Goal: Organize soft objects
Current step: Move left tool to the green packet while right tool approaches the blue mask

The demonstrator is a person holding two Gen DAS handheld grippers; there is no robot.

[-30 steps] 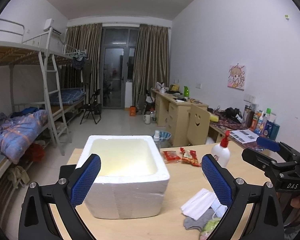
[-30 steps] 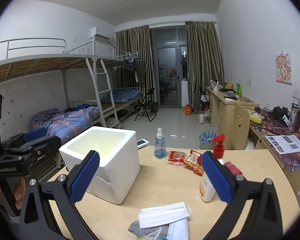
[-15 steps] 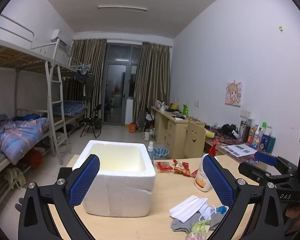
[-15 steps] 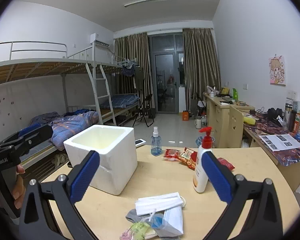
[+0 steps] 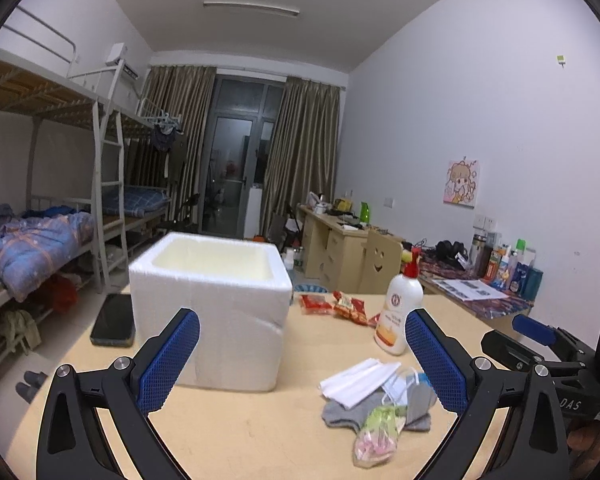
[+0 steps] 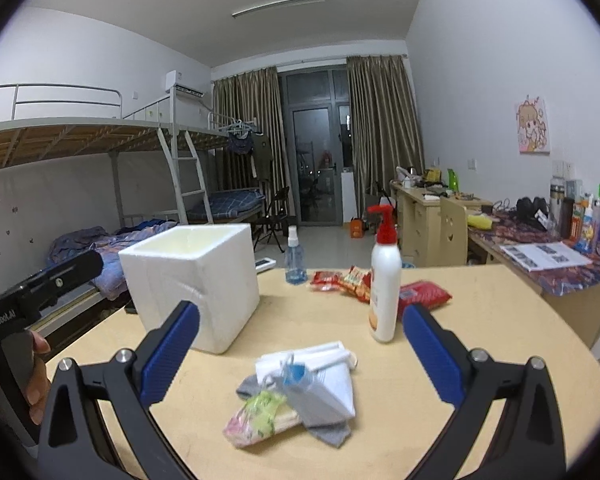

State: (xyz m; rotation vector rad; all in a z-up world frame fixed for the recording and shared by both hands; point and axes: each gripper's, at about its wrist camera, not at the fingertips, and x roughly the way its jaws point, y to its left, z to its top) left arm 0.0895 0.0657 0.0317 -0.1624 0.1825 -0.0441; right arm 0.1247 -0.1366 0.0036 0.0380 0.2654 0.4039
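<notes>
While nothing has yet been grasped, the soft objects lie in one small heap on the desk: a white face mask on top, a grey sock beneath, a grey-and-blue mask across it, and a floral pouch at the heap's 7 o'clock edge. All four touch or overlap. The white foam box, open-topped and apparently empty, stands at 10 o'clock from the heap, near but apart; it is judged the likely receptacle. A lotion pump bottle stands upright at 1 o'clock, just beside the heap, with red snack packets and a spray bottle beyond it. In the left wrist view a dark phone lies at the box's 9 o'clock side.

The right gripper hovers over the heap with its jaws wide apart, holding nothing; the left gripper is likewise spread and empty, between box and heap.

Risks, as judged: because the items interlock, a pinch may lift several at once or drag an ear loop, scattering the rest; a wide sideways approach could topple the bottle; the light box may slide if nudged.
</notes>
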